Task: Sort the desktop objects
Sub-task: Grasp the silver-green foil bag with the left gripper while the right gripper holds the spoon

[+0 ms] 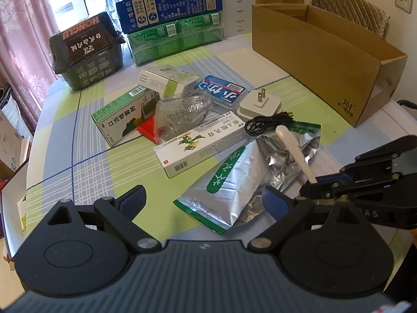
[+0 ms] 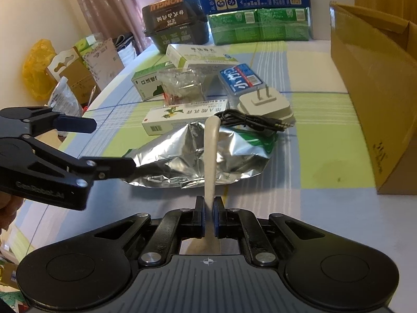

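Right now the right tool (image 2: 208, 215) points down at a slant toward the checked green, blue and white tabletop (image 2: 320, 109), its blue pads pinched tight on the near end of a slim, cream-white, smooth plastic stick (image 2: 210, 156). That stick rises away from the jaws with a slight bend and a rounded far tip, passing over a crumpled silver foil pouch with green printed edges (image 2: 229, 151) that lies flat on the cloth.

To its left the left tool (image 1: 203, 200) also tilts downward, jaws spread wide with nothing between them; one blue pad (image 1: 134, 198) hangs over bare cloth and the other sits above the near corner of the foil pouch.

Beyond the pouch lies a long white cardboard carton printed with green birds (image 1: 200, 148), and just beside it a coiled thin black audio cable (image 2: 250, 121) with its metal jack on the cloth. A white, glossy two-prong plug adapter (image 1: 260, 103) rests prongs up behind the cable. Near it sit a blue and white tissue pack (image 1: 221, 91), a crinkled clear plastic wrapper (image 1: 182, 112), a green and white medicine box (image 1: 122, 117) and a pale green-edged white box (image 1: 164, 78).

A large open brown corrugated cardboard box (image 1: 323, 57) stands at the right, well apart from the stick.
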Demonstrator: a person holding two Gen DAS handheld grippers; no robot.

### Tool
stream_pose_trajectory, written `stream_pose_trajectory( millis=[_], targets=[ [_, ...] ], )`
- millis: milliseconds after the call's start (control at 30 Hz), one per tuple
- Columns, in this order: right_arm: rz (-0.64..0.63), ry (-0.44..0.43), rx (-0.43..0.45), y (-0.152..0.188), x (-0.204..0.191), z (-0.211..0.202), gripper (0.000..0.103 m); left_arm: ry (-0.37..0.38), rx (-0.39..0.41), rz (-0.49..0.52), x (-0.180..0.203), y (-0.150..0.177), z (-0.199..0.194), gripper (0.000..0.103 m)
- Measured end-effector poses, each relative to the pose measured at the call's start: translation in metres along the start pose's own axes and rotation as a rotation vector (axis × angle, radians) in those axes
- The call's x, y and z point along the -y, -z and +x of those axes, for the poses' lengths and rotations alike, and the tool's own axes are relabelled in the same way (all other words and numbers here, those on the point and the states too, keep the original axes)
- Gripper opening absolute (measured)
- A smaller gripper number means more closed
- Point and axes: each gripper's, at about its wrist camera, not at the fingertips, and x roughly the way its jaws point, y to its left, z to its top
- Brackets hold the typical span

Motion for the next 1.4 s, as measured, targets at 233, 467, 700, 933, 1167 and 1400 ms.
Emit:
stream_pose_trajectory(
  millis=[233, 467, 700, 933, 1167, 1400],
  targets=[
    [-0.088, 0.043, -0.028, -0.009, 0.007, -0.021, 0.003, 0.031, -0.006, 0.098, 0.014, -0.003, 0.002, 0.094],
    [-0.233, 0.069, -0.083, -0.021, 0.02, -0.025, 0.003, 0.069, -0.007, 0.306, 0.041, -0.013, 0.014, 0.092],
    [-0.335, 0.068, -0.127, -0.029, 0.029, -0.018, 0.003, 0.089, -0.095, 0.488, 0.055, -0.015, 0.049, 0.074],
    [-0.301, 0.059, -0.141, -0.03, 0.039, -0.012, 0.003, 0.163, -0.139, 0.55, 0.057, -0.023, 0.069, 0.075],
    [-0.278, 0.049, -0.142, -0.034, 0.042, -0.008, 0.003, 0.225, -0.152, 0.546, 0.058, -0.034, 0.083, 0.081],
    [-0.247, 0.052, -0.137, -0.036, 0.047, -0.008, 0.003, 0.27, -0.186, 0.491, 0.053, -0.043, 0.093, 0.08]
  ],
)
